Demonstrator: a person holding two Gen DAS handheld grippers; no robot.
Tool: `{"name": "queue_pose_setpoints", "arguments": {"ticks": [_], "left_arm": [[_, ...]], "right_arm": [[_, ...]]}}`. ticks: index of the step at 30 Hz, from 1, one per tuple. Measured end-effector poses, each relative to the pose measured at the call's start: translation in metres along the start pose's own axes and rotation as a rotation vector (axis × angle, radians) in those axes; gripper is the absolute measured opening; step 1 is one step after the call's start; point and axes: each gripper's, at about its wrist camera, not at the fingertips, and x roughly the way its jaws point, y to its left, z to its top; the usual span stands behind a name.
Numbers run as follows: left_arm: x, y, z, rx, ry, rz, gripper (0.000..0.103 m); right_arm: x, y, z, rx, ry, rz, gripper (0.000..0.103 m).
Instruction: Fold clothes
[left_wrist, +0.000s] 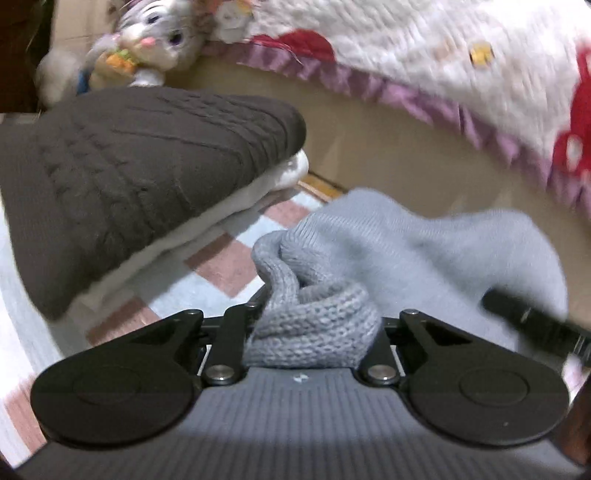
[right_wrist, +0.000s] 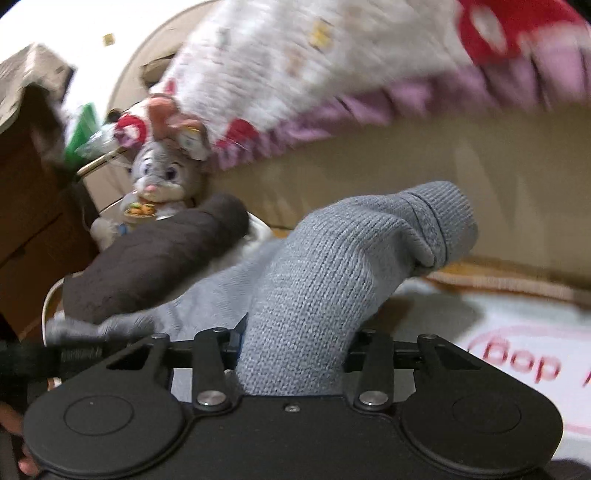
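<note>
A pale grey knit sweater (left_wrist: 406, 251) is bunched up between both grippers and lifted off the mat. My left gripper (left_wrist: 314, 325) is shut on a thick ribbed fold of it, which hides the fingertips. In the right wrist view the same grey sweater (right_wrist: 332, 266) rises from my right gripper (right_wrist: 295, 354), which is shut on a rolled part of it. The other gripper shows as a blurred black bar at the right edge (left_wrist: 535, 325) of the left view and at the left edge (right_wrist: 55, 354) of the right view.
A folded dark brown knit garment (left_wrist: 129, 166) lies on a white one to the left, also seen in the right view (right_wrist: 155, 258). A checked mat (left_wrist: 229, 258) covers the surface. A plush rabbit (left_wrist: 155, 40) and a white, red and purple blanket (left_wrist: 443, 55) sit behind.
</note>
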Motion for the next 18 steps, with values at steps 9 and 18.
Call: {"name": "queue_pose_setpoints", "arguments": {"ticks": [9,18], "left_arm": [[-0.012,0.002,-0.007,-0.045,0.092,-0.144,0.019],[0.043,0.016,-0.026,-0.173,0.356,-0.126,0.061]], "right_arm": [[-0.022,-0.026,-0.005,0.116,0.098,-0.123,0.046],[-0.037,-0.083,-0.024,0.345,0.232,-0.228,0.053]]}}
